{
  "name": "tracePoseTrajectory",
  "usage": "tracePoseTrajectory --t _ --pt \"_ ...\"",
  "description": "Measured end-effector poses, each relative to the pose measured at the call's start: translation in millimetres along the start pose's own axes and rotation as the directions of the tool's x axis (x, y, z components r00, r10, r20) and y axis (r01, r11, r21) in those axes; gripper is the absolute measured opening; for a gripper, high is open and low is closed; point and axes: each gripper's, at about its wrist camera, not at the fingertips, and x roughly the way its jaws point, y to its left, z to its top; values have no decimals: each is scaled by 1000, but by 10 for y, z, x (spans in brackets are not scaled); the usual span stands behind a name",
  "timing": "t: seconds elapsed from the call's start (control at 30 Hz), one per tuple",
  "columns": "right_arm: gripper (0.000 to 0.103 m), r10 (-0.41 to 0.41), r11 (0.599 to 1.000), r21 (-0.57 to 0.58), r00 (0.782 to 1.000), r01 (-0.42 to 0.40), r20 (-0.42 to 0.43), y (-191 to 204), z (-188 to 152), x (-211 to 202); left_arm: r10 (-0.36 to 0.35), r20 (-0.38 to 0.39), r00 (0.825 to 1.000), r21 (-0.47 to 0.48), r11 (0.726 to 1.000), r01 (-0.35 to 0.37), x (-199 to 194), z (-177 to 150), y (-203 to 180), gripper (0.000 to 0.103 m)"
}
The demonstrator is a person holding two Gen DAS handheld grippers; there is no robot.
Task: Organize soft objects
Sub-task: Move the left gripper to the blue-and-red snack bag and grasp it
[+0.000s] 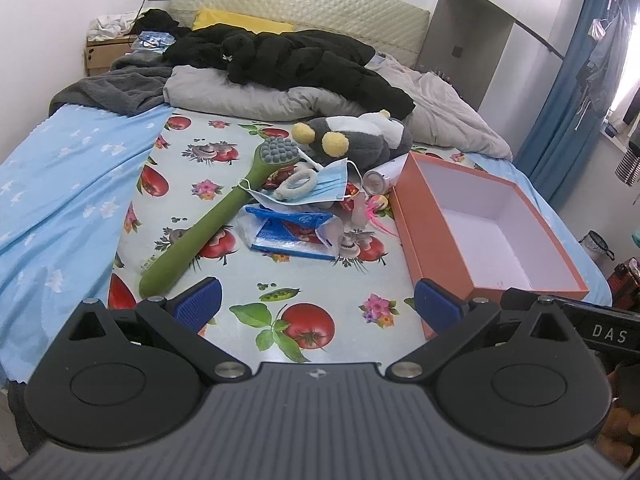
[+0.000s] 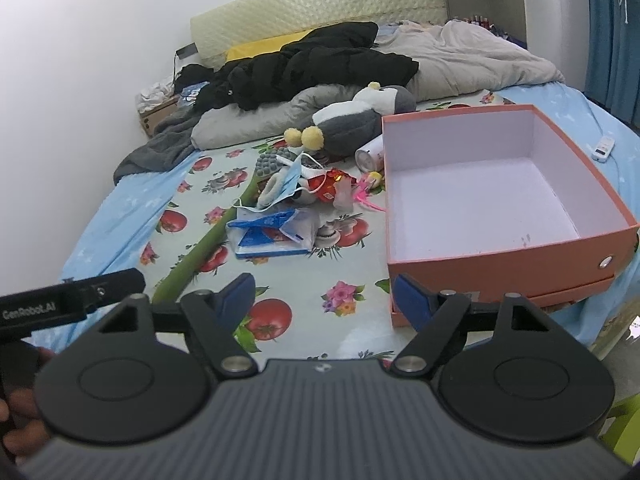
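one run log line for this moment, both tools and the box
left tool: open, empty | right tool: open, empty | orange box: empty, on bed | plush toy: in pile, untouched

L gripper (image 1: 316, 304) open, plush toy (image 1: 360, 136) beyond

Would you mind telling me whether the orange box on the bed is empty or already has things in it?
Empty: the orange box shows only its bare white floor and walls in both views.

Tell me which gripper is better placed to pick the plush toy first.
Probably the right gripper: it is open and empty, and the plush toy lies straight ahead beside the orange box.
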Motion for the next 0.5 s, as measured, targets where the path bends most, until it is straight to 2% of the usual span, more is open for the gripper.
tracePoseTrajectory --t 0.17,0.23,0.3,0.5 --pt "80 -37 999 -14 999 37 36 -3 28 102 -12 -1 1000 18 1000 12 159 3 0 102" --pt "86 -44 998 -36 998 46 35 17 75 197 -26 -8 1000 12 1000 26 268 13 20 99" --pt "86 -52 997 -46 998 54 45 29 124 304 -42 -17 999 -3 999 42 398 19 59 96" --pt "86 15 997 -74 1000 -14 22 119 305 711 -66 -35 997 -18 998 65 854 73 156 89"
